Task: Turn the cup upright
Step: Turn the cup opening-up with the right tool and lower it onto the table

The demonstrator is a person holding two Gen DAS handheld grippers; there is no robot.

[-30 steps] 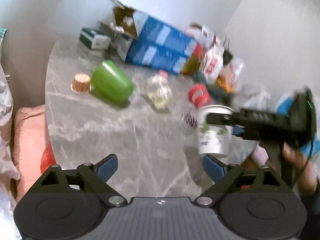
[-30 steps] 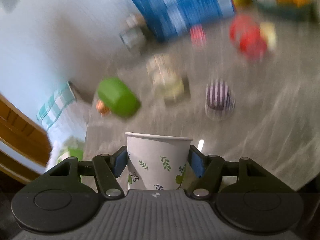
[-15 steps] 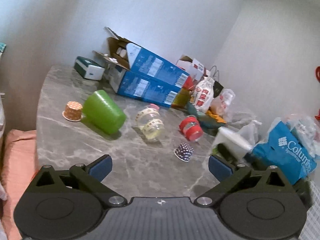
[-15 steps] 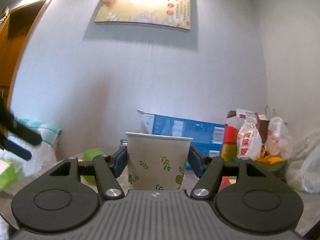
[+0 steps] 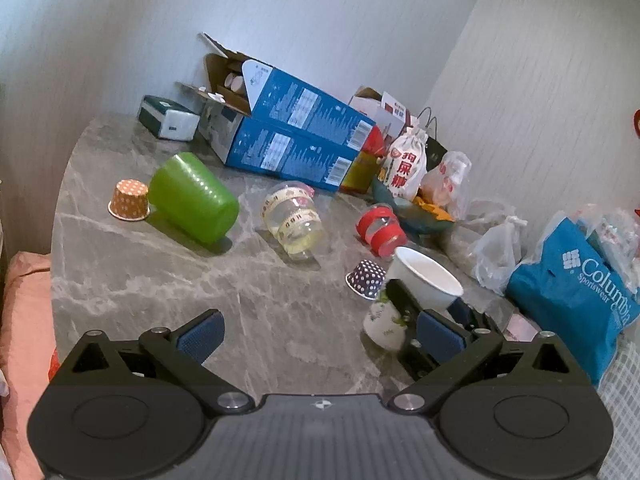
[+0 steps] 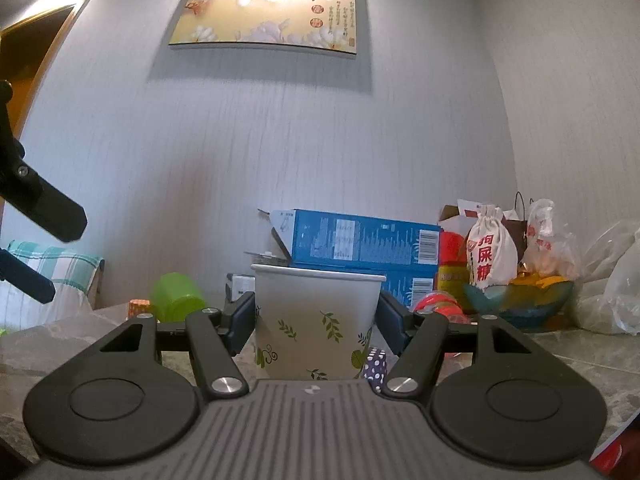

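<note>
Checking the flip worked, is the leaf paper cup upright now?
Upright: the paper cup has its open rim on top, held between the right tool's pads.

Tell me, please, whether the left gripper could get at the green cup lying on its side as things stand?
Probably yes: the left gripper is open and holds nothing, and bare table lies between it and the green cup.

Both the left gripper (image 5: 320, 334) and right gripper (image 6: 316, 316) look alike — black angular linkage arms, silver pivot screws, blue finger pads (image 5: 200, 334), ribbed grey housing.
</note>
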